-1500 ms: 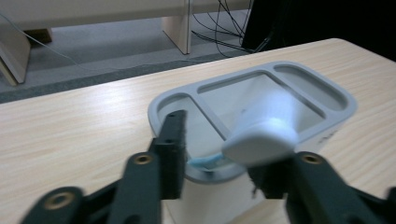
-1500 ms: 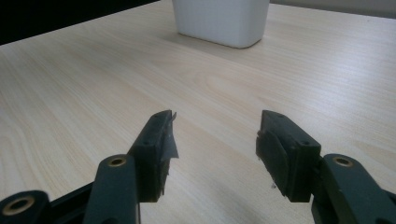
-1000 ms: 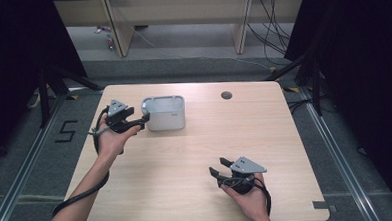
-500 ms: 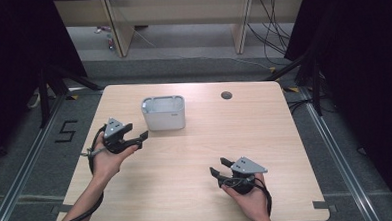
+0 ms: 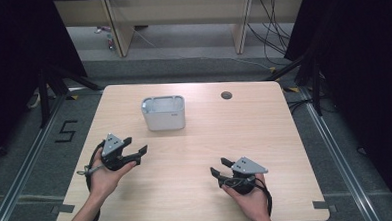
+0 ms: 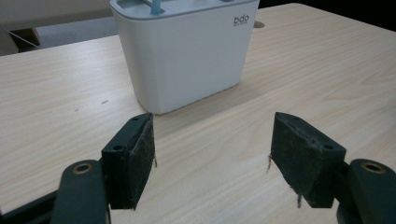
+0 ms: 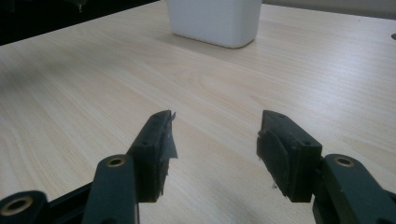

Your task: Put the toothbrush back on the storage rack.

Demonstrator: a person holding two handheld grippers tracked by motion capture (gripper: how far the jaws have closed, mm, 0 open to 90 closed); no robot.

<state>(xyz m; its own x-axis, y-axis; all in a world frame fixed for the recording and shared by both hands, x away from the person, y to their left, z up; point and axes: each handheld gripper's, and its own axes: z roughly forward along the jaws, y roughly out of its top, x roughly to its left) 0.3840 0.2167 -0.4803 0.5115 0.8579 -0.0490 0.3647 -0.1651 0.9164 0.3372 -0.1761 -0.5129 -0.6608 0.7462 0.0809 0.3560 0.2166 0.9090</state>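
Note:
A white rectangular holder (image 5: 163, 112) stands upright on the wooden table (image 5: 265, 132), back of centre; it carries small grey lettering (image 6: 241, 20) and a blue stick (image 6: 155, 5) pokes from its top. My left gripper (image 5: 137, 146) is held low over the table's left side, in front of and left of the holder, jaws open with only bare wood between them (image 6: 212, 149). My right gripper (image 5: 219, 168) rests near the front right, jaws open and empty (image 7: 215, 140), aimed toward the holder (image 7: 212, 21) farther off.
A round cable hole (image 5: 227, 95) sits in the table near the back edge, right of the holder. Black drapes hang at both sides, and cables lie on the floor behind the table. Each gripper trails a black cable (image 5: 90, 165).
My left gripper has drawn back from beside the holder toward the person and sunk closer to the table, jaws still open. The right gripper has stayed put.

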